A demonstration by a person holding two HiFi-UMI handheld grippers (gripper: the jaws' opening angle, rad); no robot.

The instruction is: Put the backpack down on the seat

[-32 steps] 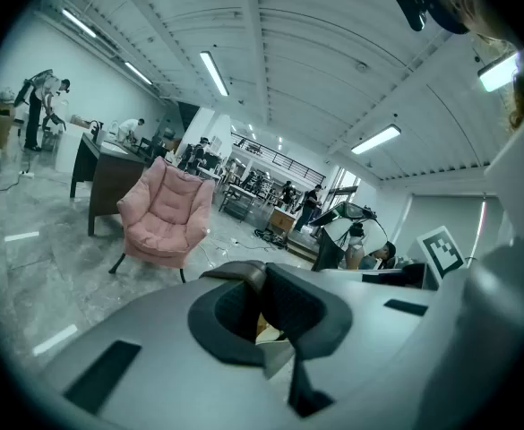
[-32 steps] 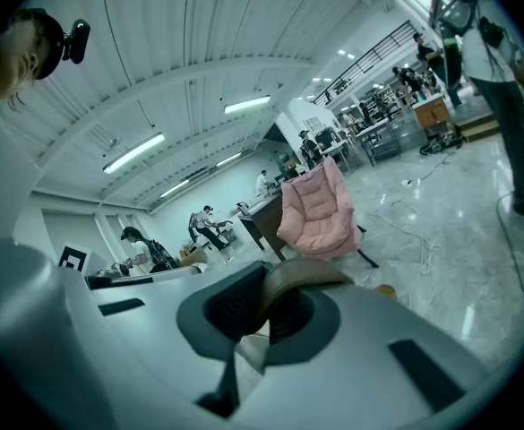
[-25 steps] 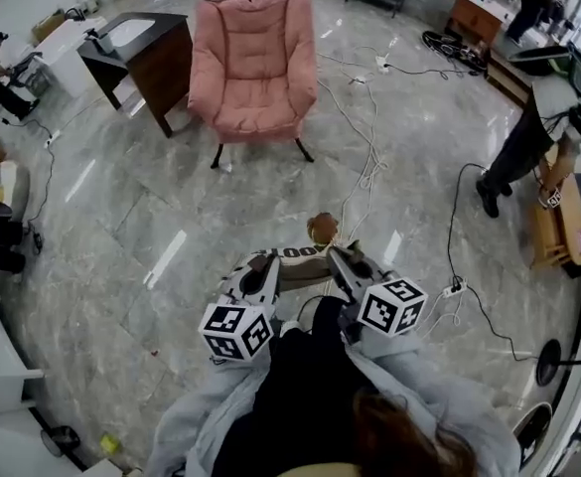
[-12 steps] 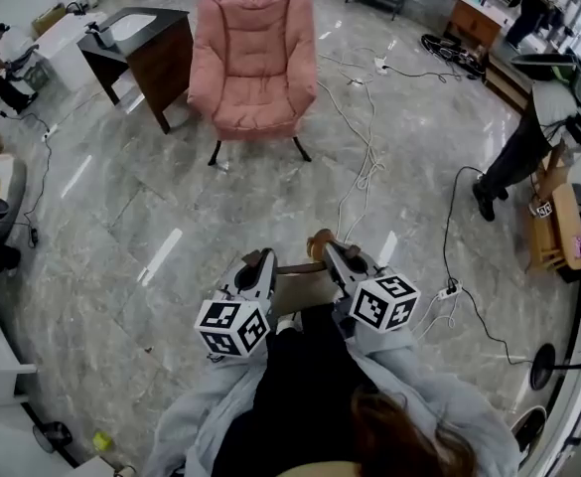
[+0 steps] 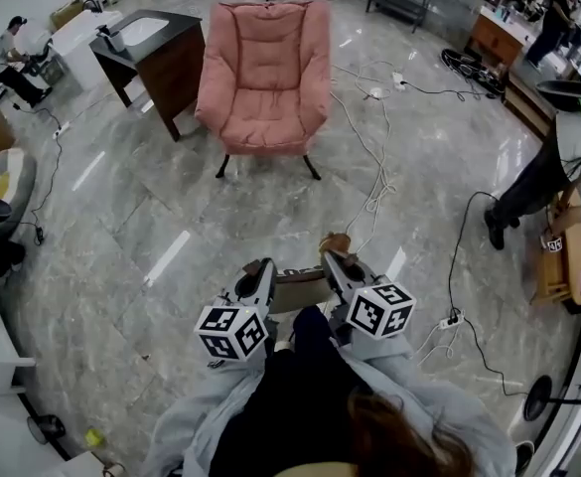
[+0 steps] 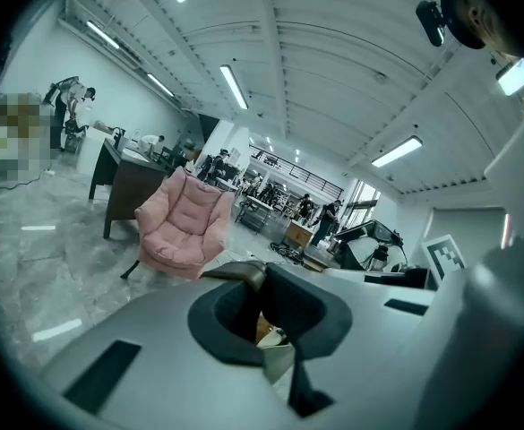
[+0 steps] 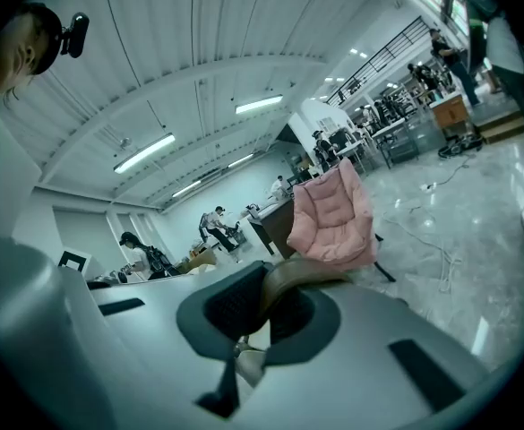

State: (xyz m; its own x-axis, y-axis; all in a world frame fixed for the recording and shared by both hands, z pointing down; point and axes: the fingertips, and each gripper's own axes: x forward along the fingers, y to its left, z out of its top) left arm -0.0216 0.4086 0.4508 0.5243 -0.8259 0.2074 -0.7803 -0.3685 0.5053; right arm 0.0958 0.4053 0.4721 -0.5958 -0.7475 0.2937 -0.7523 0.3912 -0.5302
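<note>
A pink armchair point(image 5: 265, 78) stands ahead on the marble floor, its seat point(image 5: 260, 132) bare. Low in the head view I carry the backpack point(image 5: 300, 288), a beige and brown bundle hanging between both grippers. My left gripper point(image 5: 260, 271) is shut on its brown strap point(image 6: 239, 271), and my right gripper point(image 5: 332, 262) is shut on the strap point(image 7: 297, 280) from the other side. Most of the bag is hidden under the jaws and my body. Both gripper views show the armchair point(image 6: 183, 227) point(image 7: 333, 213) beyond the closed jaws.
A dark wooden desk point(image 5: 156, 53) stands left of the armchair. White cables point(image 5: 374, 167) trail over the floor to its right, and a power strip point(image 5: 449, 318) lies near my right side. A person point(image 5: 528, 182) stands at the right edge; furniture lines the left wall.
I have come a little nearer the armchair, which sits slightly larger and further right in view. Both grippers keep their hold on the backpack, carried close to my body.
</note>
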